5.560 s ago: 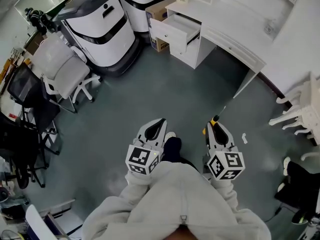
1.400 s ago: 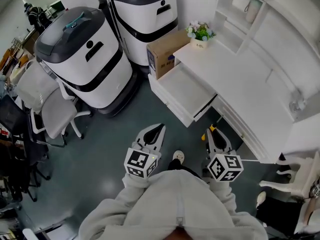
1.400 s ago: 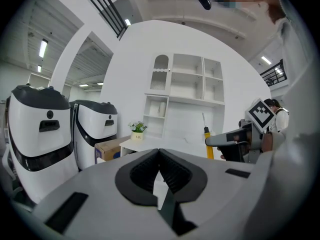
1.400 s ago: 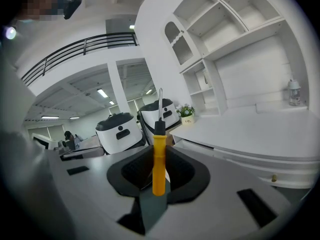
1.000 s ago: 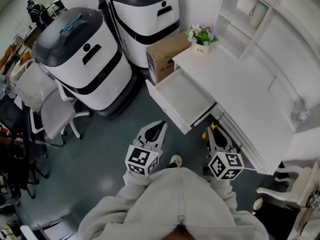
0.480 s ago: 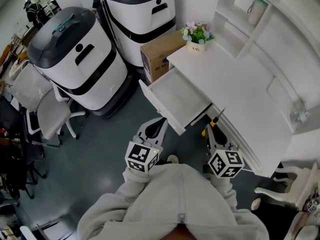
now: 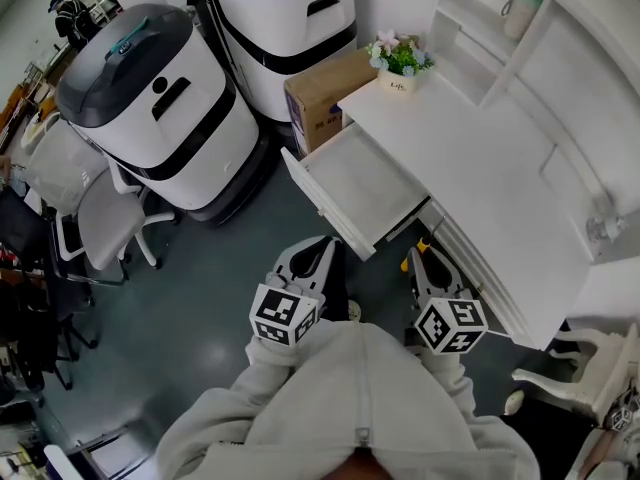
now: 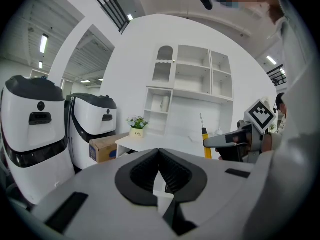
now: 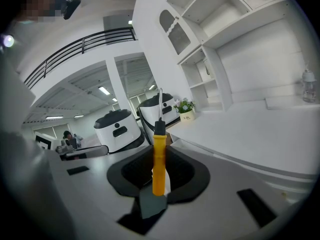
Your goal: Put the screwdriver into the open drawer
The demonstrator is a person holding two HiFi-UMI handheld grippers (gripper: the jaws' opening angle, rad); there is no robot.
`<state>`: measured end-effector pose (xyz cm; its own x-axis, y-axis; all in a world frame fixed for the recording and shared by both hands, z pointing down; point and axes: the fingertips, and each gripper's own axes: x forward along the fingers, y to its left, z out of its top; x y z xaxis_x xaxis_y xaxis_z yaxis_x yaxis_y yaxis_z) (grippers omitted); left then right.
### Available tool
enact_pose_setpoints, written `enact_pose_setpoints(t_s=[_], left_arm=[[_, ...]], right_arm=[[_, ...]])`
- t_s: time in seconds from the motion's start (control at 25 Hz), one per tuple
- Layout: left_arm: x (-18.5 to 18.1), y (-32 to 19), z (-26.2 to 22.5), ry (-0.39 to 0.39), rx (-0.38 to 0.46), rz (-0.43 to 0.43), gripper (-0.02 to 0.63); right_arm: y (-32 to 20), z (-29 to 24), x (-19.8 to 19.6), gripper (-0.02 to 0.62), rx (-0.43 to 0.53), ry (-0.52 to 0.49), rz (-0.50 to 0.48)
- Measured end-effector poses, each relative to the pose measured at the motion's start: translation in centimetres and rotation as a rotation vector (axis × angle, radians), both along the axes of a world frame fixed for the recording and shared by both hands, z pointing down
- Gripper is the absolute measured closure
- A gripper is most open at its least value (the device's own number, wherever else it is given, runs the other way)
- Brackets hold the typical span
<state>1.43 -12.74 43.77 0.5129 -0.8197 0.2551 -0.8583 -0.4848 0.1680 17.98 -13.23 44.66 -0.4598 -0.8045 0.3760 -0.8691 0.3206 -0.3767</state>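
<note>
The open white drawer (image 7: 362,184) juts out of the white desk (image 7: 490,188), just ahead of both grippers, and looks empty. The screwdriver (image 9: 158,161) has a yellow handle, a black collar and a thin metal shaft. It stands upright in my right gripper (image 9: 159,180), which is shut on the handle. In the head view this gripper (image 7: 422,260) hovers by the drawer's near right corner, below the desk edge. My left gripper (image 7: 316,258) hangs left of that corner, shut with nothing in it. The left gripper view also shows the screwdriver (image 8: 205,144) at the right.
Two large white and black machines (image 7: 150,98) (image 7: 290,13) stand left of the desk, with a cardboard box (image 7: 325,93) between them and the drawer. A flower pot (image 7: 398,60) sits on the desk corner. Office chairs (image 7: 90,203) stand at the left, a white chair (image 7: 590,368) at the lower right.
The person has walked up to the desk, so the drawer has come from far off to just ahead of the grippers. The right gripper has kept its hold on the screwdriver.
</note>
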Motion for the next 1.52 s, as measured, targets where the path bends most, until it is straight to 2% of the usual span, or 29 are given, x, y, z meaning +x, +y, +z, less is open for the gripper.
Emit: enact_pose_setpoints(t_s=[0.44, 0.96, 1.24, 1.52], left_arm=[[-0.7, -3.1, 0.4, -0.008, -0.021, 0.0, 0.59], [-2.7, -10.2, 3.3, 0.004, -0.114, -0.032, 0.59], [-4.4, -13.1, 5.1, 0.005, -0.161, -0.074, 0.59], [-6.3, -15.1, 6.9, 0.018, -0.202, -0.135, 0.591]], right_arm=[[-3.2, 0.5, -1.2, 0.506, -0.015, -0.017, -0.011], [-10.0, 4.4, -3.5, 0.506, -0.129, -0.004, -0.047], [-13.0, 7.6, -5.1, 0.506, -0.204, 0.046, -0.106], [-15.8, 12.5, -6.7, 0.506, -0.269, 0.158, -0.175]])
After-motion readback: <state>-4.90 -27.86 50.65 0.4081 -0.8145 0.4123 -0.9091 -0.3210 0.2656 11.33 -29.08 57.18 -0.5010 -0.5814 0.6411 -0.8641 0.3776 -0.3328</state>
